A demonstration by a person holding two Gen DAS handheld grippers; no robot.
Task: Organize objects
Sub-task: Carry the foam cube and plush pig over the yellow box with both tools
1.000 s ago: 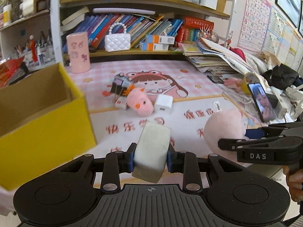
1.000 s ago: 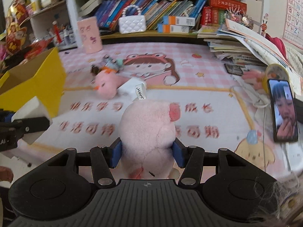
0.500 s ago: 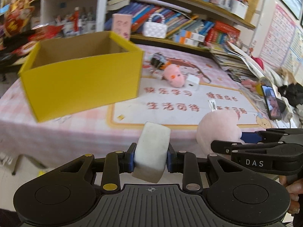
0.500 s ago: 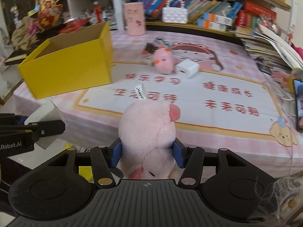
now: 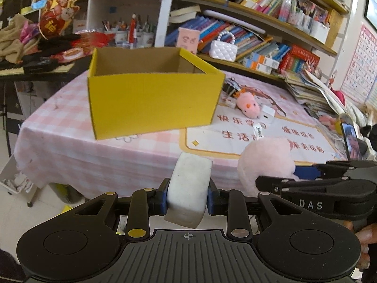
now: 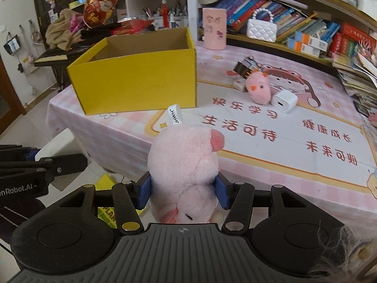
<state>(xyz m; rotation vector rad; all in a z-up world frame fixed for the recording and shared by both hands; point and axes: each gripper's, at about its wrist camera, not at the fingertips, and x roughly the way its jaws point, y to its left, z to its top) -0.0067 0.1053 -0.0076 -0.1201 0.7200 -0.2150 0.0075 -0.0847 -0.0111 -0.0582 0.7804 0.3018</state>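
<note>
Carrying step: left gripper pinches a white block, right gripper a pink plush pig, both short of the table edge; next, release over the yellow box.

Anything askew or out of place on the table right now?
The open yellow cardboard box sits skewed to the table edge. A small pink chick plush lies on its side against a white charger cube and a dark toy. Nothing looks spilled or damaged.
</note>
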